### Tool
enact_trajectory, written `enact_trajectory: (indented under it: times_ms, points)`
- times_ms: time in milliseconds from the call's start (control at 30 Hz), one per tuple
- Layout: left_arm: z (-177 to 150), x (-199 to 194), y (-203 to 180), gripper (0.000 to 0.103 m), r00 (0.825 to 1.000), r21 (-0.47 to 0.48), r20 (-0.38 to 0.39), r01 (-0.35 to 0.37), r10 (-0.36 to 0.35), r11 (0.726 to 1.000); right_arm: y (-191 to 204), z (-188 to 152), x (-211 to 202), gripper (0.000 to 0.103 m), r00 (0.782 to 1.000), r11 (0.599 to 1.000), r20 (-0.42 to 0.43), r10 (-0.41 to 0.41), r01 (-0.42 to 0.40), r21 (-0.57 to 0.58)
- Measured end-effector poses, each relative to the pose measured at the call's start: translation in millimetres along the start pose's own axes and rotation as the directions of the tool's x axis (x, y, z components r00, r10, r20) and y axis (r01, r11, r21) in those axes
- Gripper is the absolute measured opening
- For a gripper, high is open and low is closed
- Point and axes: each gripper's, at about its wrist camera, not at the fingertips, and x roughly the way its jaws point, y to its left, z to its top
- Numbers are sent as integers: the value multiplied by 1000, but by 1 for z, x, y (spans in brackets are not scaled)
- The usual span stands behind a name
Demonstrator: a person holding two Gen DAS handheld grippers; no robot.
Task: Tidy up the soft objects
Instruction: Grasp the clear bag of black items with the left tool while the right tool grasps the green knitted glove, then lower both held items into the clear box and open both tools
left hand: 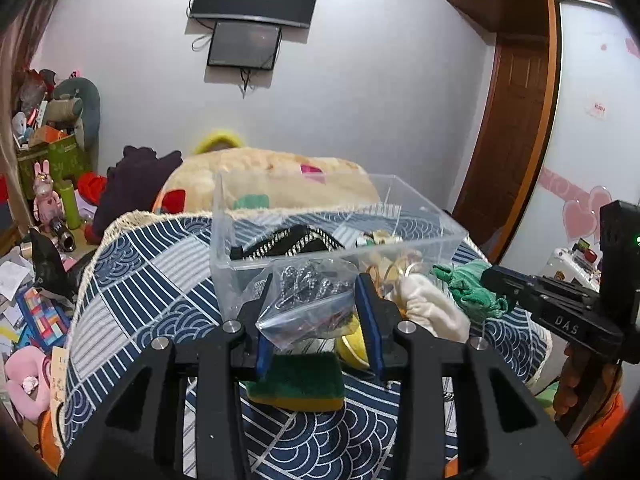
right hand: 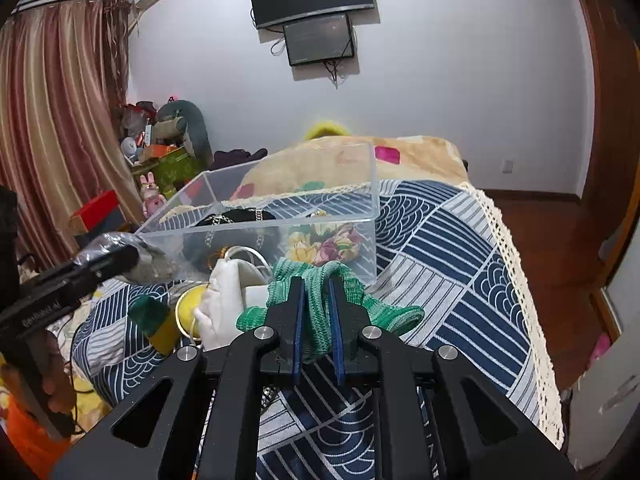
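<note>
Bedspread of blue wave patches carried the clear box [right hand: 280,216]. My right hand-held gripper [right hand: 318,320] pinched the green sock [right hand: 320,292] nearly shut; left hand-held gripper [left hand: 316,312] clamped a plastic bag [left hand: 308,304]. I judged both should lift toward twelve o'clock, clearing the rim before release.

**Open box top, crowded near wall**

The clear box [right hand: 280,216] is open above. Its near wall is crowded by a white cloth [right hand: 228,300], a sponge [left hand: 296,380] and a yellow ring [right hand: 188,308]. To its right the patterned bedspread [right hand: 460,264] lies bare.
</note>
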Motion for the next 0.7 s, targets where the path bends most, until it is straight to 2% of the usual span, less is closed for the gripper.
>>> enact_trajectory:
  times_ms: [233,367,533,700]
  points:
    - [16,-15,6,37,998,-21,55,15,-14,1000,10,19,-17,9,998,1000,69,-4,6,-27]
    - [28,-16,6,37,997,-8,78,-6,7,1000,18,35,-22,9,993,999,116,-3,9,-53]
    - [45,-8,7,37,994,16,101,-40,39,999,26,57,-12,9,989,997,149,10,1,-72]
    - [56,5,11,37,991,23,107,-81,78,996,33,71,8,9,989,996,146,15,-2,-94]
